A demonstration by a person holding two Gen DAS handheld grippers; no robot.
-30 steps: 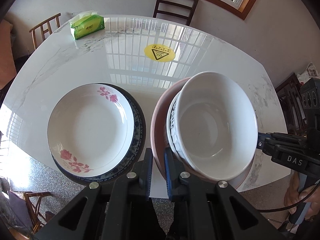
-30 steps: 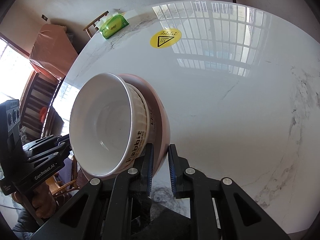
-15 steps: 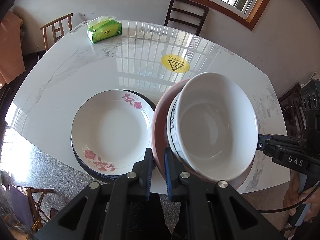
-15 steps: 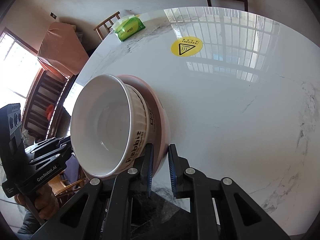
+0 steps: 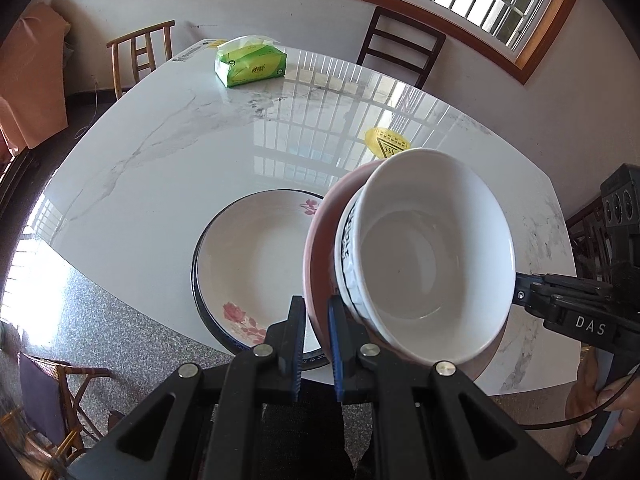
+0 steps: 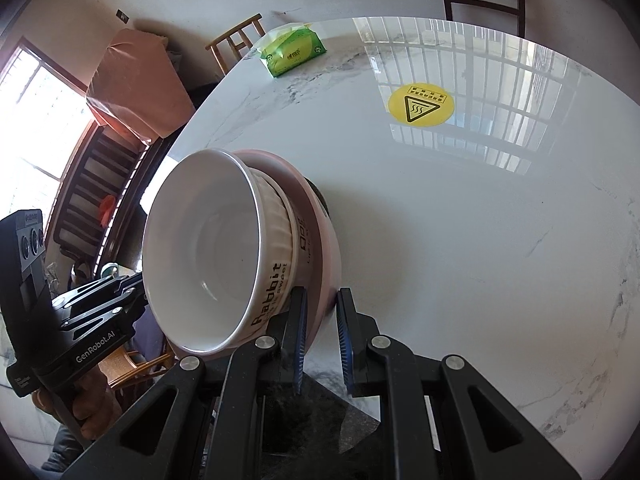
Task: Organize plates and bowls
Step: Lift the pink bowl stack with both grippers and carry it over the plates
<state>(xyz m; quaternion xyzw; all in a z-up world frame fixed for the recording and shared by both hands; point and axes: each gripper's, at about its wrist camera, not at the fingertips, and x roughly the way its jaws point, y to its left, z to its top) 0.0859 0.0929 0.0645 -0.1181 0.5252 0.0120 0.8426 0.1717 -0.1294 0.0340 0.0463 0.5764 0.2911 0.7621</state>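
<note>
A white bowl (image 5: 432,256) with black lettering is nested in a pink bowl (image 5: 320,248). My left gripper (image 5: 317,322) is shut on the pink bowl's rim on one side. My right gripper (image 6: 322,320) is shut on the pink bowl's rim (image 6: 320,240) on the opposite side; the white bowl (image 6: 208,248) shows there too. The stack is held in the air, tilted, partly over a white plate with pink flowers (image 5: 256,264) that lies on a dark-rimmed plate (image 5: 197,280) near the table's front edge.
A white marble table (image 5: 180,152) carries a green tissue pack (image 5: 251,65) at the far side and a yellow warning sticker (image 5: 387,145). Wooden chairs (image 5: 140,52) stand around the table. The table edge runs close below the plates.
Both grippers have carried the bowl stack left and up. The flowered plate now lies partly beneath the stack instead of beside it.
</note>
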